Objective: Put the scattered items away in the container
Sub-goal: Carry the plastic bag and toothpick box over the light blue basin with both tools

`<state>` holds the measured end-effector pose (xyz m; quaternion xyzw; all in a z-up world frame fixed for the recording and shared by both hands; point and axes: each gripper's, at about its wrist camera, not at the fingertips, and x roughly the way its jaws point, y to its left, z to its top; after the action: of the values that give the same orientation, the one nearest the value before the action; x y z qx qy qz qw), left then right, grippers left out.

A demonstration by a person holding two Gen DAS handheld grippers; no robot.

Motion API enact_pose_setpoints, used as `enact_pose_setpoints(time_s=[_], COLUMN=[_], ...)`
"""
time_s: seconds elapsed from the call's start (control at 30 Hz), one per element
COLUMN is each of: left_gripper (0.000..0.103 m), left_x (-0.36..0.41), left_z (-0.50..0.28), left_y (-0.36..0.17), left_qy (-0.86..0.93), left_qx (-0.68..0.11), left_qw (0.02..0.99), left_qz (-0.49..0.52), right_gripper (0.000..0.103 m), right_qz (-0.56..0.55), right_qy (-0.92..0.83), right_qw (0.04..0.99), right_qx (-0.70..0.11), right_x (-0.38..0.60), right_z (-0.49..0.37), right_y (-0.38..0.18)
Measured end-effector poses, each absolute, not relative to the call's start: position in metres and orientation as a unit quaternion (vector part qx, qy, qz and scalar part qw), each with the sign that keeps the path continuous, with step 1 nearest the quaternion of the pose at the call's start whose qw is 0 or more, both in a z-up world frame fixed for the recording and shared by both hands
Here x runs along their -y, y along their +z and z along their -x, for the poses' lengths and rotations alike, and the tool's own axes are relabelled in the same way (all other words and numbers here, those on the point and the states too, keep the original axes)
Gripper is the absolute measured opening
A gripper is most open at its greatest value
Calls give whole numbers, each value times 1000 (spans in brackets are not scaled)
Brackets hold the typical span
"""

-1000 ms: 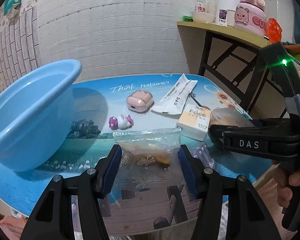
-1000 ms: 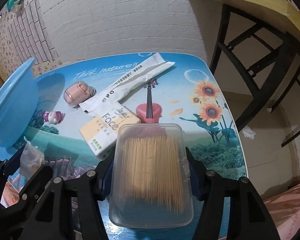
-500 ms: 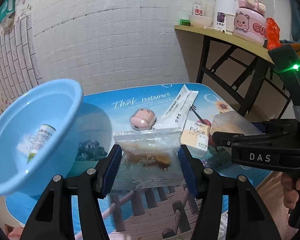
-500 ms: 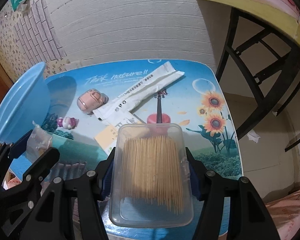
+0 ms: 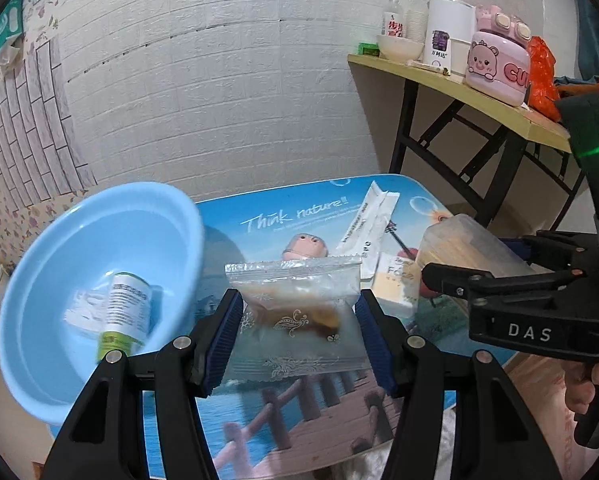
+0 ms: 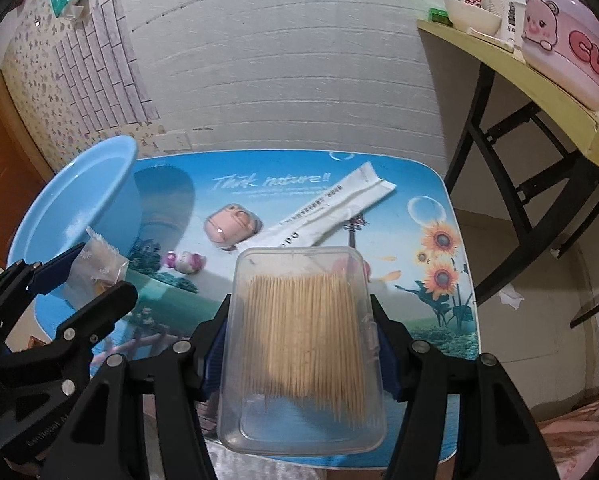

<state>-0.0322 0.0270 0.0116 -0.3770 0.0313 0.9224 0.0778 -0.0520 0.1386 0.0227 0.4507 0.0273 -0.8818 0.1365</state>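
Observation:
My left gripper (image 5: 297,334) is shut on a clear snack packet (image 5: 299,312), held above the table to the right of the blue basin (image 5: 59,276). A small bottle (image 5: 125,308) lies inside the basin. My right gripper (image 6: 301,350) is shut on a clear box of toothpicks (image 6: 303,344), held above the table's front. On the table lie a pink earbud case (image 6: 232,222), a long white sachet (image 6: 331,210), a small pink-and-white toy (image 6: 183,261) and a yellow tissue pack (image 5: 393,284). The left gripper (image 6: 79,280) and the basin (image 6: 79,200) also show in the right wrist view.
The low table (image 6: 439,300) has a blue nature print and stands against a white brick wall. A wooden folding table (image 5: 459,88) with cups, a bowl and a pink box stands at the right. The right gripper (image 5: 519,296) is close beside the left one.
Both grippers have risen with their loads. The left one has swung left toward the basin, so the basin's inside and the bottle now show.

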Motion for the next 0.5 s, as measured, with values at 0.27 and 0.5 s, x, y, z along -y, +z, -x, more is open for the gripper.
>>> enact_pose_setpoints(time_s=[0.27, 0.5], left_gripper=[56, 56], left_x=[5, 38], left_z=[29, 28], left_y=[26, 41], left_qy=[925, 933], left_qx=[-13, -2], left_qw=[60, 38], left_qz=[374, 358], right_gripper=[62, 62], right_qz=[-435, -424], right_qy=[-885, -886], right_qw=[159, 184], right_qx=[-34, -29], right_x=[-113, -91], right_z=[44, 38], right_y=[36, 47])
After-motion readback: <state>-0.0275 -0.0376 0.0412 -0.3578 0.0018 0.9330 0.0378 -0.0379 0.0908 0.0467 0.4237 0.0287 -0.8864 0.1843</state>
